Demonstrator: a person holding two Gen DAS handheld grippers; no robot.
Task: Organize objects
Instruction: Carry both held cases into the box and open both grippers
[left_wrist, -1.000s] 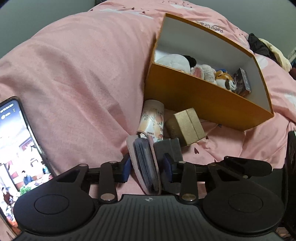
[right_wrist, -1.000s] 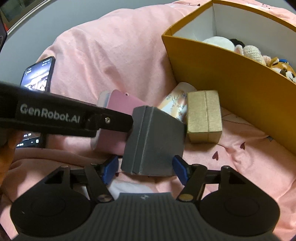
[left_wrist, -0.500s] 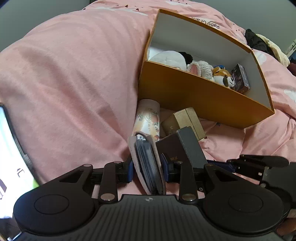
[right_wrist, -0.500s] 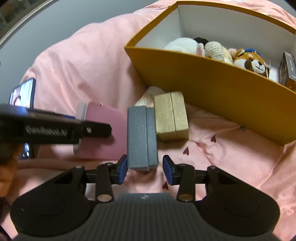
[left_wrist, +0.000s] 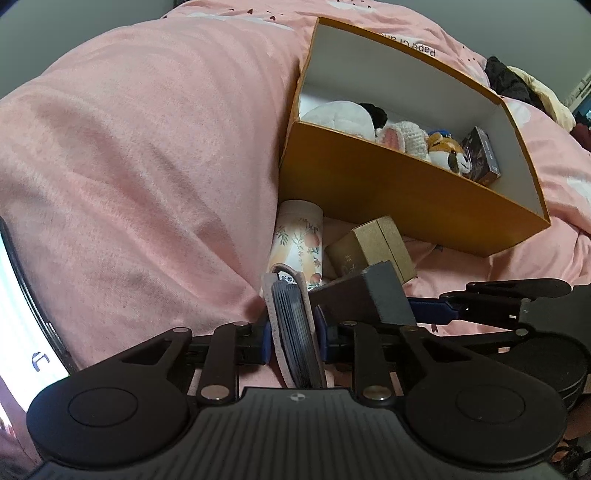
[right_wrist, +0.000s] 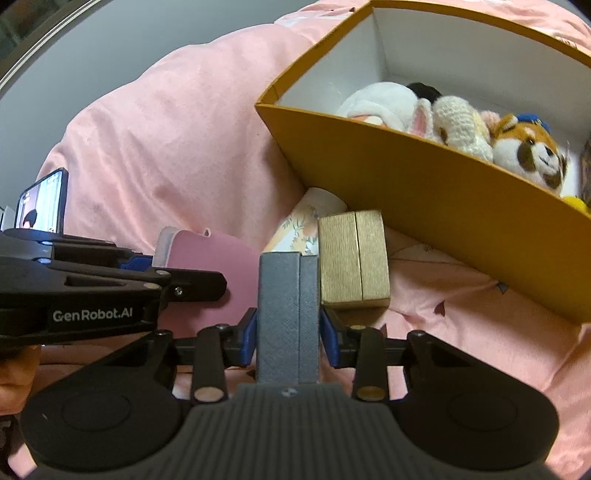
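My left gripper (left_wrist: 293, 339) is shut on a pink card holder (left_wrist: 293, 332) full of dark cards; it also shows in the right wrist view (right_wrist: 207, 266). My right gripper (right_wrist: 288, 338) is shut on a grey box (right_wrist: 288, 314), which also shows in the left wrist view (left_wrist: 384, 295). Both are held just above the pink bedding. An orange box (right_wrist: 424, 195) with white inside lies ahead, holding plush toys (right_wrist: 461, 125) and a small dark box (left_wrist: 482, 155). A gold box (right_wrist: 352, 258) and a floral tube (left_wrist: 297, 240) lie in front of it.
A lit phone (right_wrist: 42, 199) leans at the left on the pink duvet (left_wrist: 147, 147). Dark and yellow clothes (left_wrist: 517, 85) lie at the far right. The left gripper's arm (right_wrist: 92, 291) crosses the right wrist view at the left.
My right gripper has closed on the grey box, turned it upright and lifted it. My left gripper keeps its hold on the card holder and has shifted slightly left.
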